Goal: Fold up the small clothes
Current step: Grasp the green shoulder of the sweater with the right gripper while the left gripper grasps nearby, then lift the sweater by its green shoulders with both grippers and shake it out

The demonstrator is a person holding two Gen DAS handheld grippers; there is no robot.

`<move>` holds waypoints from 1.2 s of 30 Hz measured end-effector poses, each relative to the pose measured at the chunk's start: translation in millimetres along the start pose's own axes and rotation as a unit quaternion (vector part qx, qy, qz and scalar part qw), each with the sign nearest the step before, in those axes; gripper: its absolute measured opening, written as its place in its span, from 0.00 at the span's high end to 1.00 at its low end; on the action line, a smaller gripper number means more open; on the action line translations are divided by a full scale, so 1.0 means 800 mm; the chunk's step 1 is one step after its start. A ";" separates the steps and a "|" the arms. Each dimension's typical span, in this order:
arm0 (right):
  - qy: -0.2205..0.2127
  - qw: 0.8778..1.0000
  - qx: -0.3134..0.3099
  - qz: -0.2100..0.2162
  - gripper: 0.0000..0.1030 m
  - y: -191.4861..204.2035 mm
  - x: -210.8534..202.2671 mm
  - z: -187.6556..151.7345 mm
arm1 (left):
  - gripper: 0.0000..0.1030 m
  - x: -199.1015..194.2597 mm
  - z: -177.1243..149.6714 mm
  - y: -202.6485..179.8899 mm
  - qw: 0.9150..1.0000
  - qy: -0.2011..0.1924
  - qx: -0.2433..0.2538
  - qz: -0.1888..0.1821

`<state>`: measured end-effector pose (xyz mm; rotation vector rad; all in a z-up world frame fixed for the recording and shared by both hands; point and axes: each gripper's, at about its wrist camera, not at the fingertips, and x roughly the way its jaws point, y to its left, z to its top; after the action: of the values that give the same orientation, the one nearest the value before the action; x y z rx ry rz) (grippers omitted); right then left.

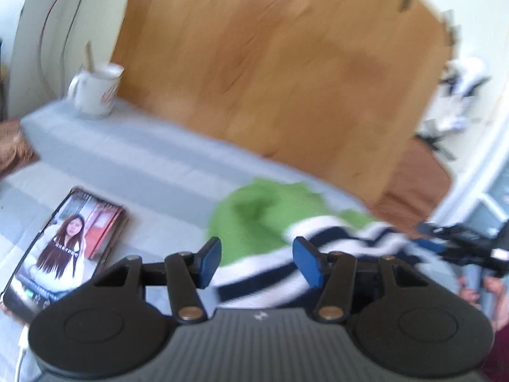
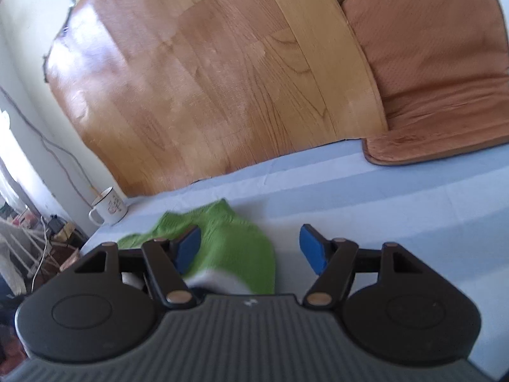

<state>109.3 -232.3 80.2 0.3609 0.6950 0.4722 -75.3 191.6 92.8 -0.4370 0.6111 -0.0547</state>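
From the left wrist, the left gripper (image 1: 257, 262) stands open above the pale blue sheet (image 1: 127, 159), its blue pads clear of the green garment (image 1: 254, 219) with navy-and-white stripes lying beyond and under the gap. From the right wrist, the right gripper (image 2: 251, 248) gapes wide, nothing gripped; the garment (image 2: 235, 245) lies between and behind its left finger.

A white mug (image 1: 95, 90) (stick inside) stands behind a lit phone (image 1: 59, 251).

Left gripper (image 1: 257, 262) and right gripper (image 2: 251, 248) alike — black linkage arms, brass-coloured pivots, blue pads (image 1: 211, 261), ribbed grey body low in frame.
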 end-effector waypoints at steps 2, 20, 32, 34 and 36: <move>0.014 1.000 0.002 -0.002 0.31 -0.005 0.023 0.005 | 0.49 0.034 0.010 0.009 1.000 0.022 -0.011 0.015; 0.113 0.983 -0.121 0.077 0.51 0.044 0.142 -0.017 | 0.91 0.114 0.051 -0.010 0.999 0.030 0.027 -0.006; -0.129 0.952 -0.278 -0.023 0.83 0.137 -0.072 0.033 | 0.91 0.001 0.095 -0.053 0.995 -0.082 0.045 -0.044; -0.184 0.931 -0.312 -0.040 0.84 0.165 -0.123 0.043 | 0.91 -0.034 0.109 -0.074 0.989 -0.121 0.059 -0.060; -0.234 0.909 -0.341 -0.055 0.84 0.193 -0.169 0.050 | 0.91 -0.068 0.124 -0.101 0.981 -0.161 0.079 -0.069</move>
<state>0.5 -181.3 251.3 -0.2272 0.0541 0.4681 -57.9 165.8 228.1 -0.3247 0.2549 -0.1603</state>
